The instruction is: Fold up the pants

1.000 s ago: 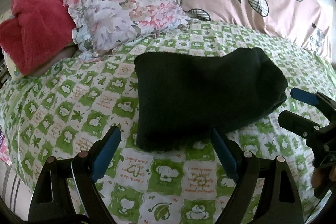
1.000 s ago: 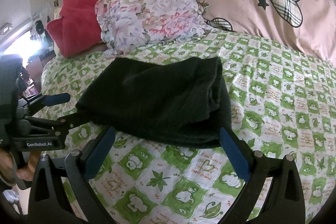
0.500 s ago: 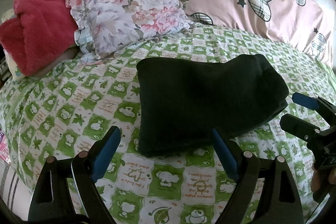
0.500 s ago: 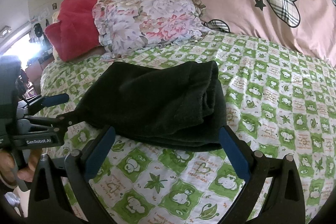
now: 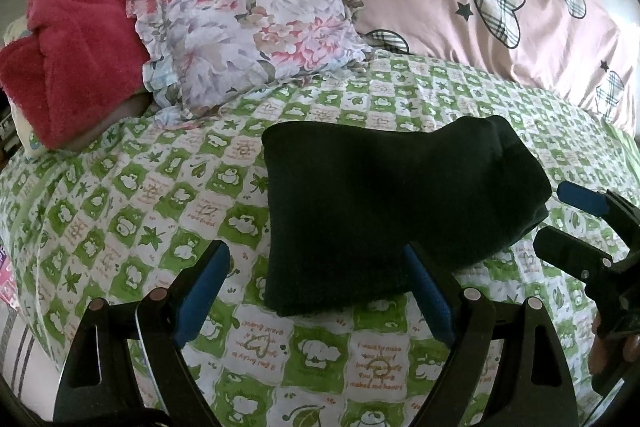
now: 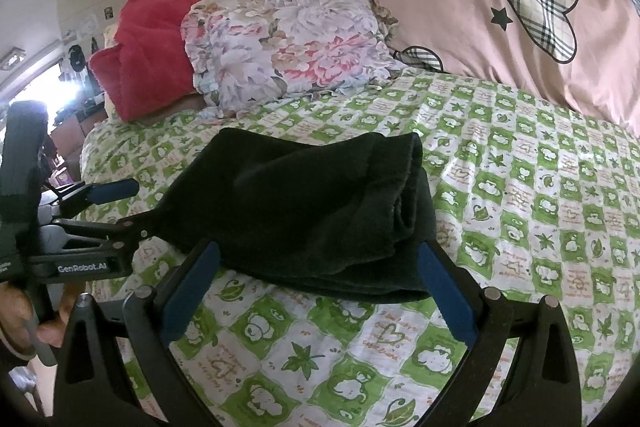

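Pillow (image 5: pixel 248 35) well beyond pants (image 5: pixel 384 211).

A bed (image 5: pixel 120 211) with green-checked sheet, floral pillow (image 5: pixel 248 31), red blanket (image 5: pixel 76 39), pink quilt (image 5: pixel 460 7); bright window light (image 6: pixel 44 91) far left.

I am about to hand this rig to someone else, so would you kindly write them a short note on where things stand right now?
Left gripper: open, empty, hanging just in front of the near edge of the pants.
Right gripper: open, empty, also at the near edge, holding nothing.
Pants: dark, already folded into a compact bundle, lying on the green checked bedsheet, apart from the floral pillow and red blanket behind.
Done: folding appears finished; layers show at the bundle's right end.
Left: at most a tidy-up of that end, then withdraw.
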The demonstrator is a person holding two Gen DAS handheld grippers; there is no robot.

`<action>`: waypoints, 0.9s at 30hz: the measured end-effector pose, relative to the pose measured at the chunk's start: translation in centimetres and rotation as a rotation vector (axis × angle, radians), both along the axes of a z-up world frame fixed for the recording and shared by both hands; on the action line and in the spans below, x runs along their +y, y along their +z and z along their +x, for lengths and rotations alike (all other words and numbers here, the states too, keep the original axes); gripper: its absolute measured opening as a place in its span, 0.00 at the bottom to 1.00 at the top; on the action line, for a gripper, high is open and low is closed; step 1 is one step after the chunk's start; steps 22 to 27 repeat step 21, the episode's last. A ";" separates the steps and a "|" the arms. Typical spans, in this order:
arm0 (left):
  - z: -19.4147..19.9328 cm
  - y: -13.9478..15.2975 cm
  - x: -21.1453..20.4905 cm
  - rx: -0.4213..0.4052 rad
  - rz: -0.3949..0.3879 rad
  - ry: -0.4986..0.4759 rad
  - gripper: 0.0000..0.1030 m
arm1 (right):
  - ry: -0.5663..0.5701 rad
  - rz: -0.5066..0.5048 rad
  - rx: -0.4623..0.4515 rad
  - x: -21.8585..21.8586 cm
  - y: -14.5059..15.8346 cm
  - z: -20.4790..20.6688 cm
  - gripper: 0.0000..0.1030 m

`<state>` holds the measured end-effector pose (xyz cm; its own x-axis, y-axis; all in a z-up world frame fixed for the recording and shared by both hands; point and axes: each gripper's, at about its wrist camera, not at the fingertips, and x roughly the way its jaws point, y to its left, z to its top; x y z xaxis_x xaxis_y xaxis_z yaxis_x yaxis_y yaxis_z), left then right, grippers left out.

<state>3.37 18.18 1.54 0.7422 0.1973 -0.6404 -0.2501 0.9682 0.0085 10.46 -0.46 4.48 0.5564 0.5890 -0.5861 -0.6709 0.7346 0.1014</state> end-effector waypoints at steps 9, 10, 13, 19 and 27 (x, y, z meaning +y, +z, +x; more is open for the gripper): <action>0.1 0.1 -0.4 0.002 0.005 -0.006 0.86 | -0.001 0.001 0.002 0.0 0.0 0.0 0.96; 0.1 0.1 -0.4 0.003 0.004 -0.005 0.86 | -0.001 0.003 0.004 0.0 0.0 0.0 0.96; 0.1 0.3 -0.4 0.003 0.005 -0.003 0.86 | 0.002 0.008 0.006 0.2 0.1 -0.1 0.96; 0.2 0.3 -0.4 0.003 0.008 0.000 0.86 | 0.008 0.016 0.007 0.3 0.3 -0.3 0.96; 0.4 0.4 -0.4 0.009 0.008 -0.002 0.86 | 0.005 0.021 0.011 0.3 0.3 -0.3 0.97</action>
